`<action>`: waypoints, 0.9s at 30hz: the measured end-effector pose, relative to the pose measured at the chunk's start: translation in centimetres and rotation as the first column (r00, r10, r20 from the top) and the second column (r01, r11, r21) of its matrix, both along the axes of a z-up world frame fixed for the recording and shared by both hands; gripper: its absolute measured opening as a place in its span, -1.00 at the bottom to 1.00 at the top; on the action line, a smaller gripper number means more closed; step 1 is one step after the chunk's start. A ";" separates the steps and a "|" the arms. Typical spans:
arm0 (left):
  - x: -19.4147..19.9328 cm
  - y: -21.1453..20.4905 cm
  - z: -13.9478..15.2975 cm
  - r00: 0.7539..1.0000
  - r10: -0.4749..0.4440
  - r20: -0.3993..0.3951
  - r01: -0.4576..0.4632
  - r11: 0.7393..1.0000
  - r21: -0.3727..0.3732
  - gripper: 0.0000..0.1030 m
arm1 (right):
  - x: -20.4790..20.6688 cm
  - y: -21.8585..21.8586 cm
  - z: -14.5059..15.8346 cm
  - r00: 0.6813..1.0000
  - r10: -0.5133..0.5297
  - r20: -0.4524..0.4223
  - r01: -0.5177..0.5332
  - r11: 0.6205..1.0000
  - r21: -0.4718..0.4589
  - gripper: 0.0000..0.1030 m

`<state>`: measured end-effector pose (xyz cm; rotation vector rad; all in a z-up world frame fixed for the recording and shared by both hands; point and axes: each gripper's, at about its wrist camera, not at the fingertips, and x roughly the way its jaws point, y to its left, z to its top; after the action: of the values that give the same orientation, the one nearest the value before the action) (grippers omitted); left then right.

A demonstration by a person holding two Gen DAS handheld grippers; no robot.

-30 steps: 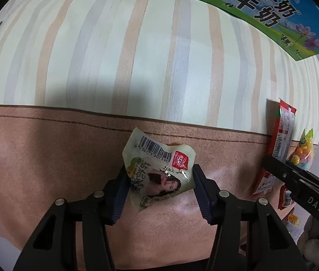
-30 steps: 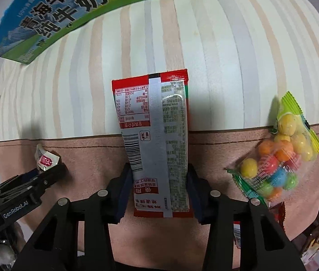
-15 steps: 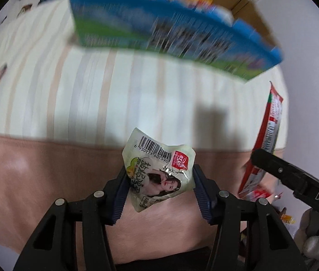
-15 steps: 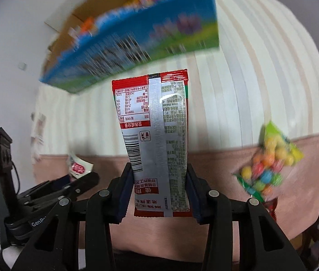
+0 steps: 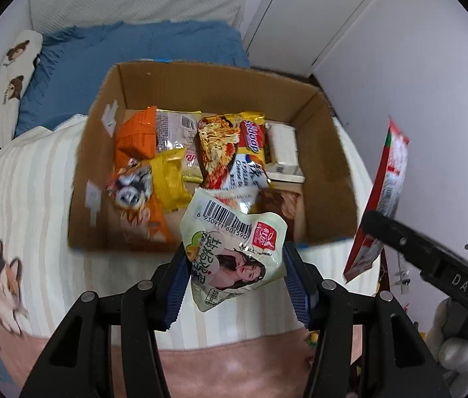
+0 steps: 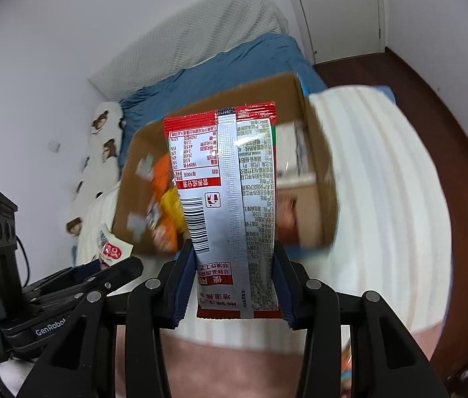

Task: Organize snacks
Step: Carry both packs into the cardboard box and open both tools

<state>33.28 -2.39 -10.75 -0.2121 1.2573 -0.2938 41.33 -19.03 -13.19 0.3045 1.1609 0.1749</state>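
Striped bedding [image 5: 28, 179] carries an open cardboard box [image 5: 330, 172] of snacks at 12 o'clock, with bare blanket on either side. Left gripper [image 5: 234, 277] is clamped on a pale green snack pouch [image 5: 234, 252] and right gripper [image 6: 234, 282] on a red-and-silver packet [image 6: 230, 199]; a second ago both sat low over the blanket, box interior unseen. Only the right view shows wooden floor [image 6: 459, 152] at 3 o'clock.
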 end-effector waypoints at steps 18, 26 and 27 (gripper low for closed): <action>7.2 -0.7 -10.4 0.970 0.035 -0.239 -0.009 0.994 0.107 0.64 | 7.9 -0.9 -9.0 0.974 -0.018 -0.227 -0.020 0.987 -0.160 0.55; 7.4 0.6 -9.2 0.976 0.086 -0.201 -0.066 0.993 0.102 0.83 | 7.0 0.1 -8.1 0.978 -0.009 -0.207 -0.029 0.983 -0.182 0.87; 7.3 0.7 -9.0 0.976 0.092 -0.195 -0.072 0.991 0.109 0.83 | 6.9 0.0 -7.8 0.979 -0.010 -0.202 -0.028 0.983 -0.183 0.87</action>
<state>40.59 -1.70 -19.73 -0.2094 1.4547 -0.1389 48.21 -19.06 -21.01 0.1547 1.3707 0.0434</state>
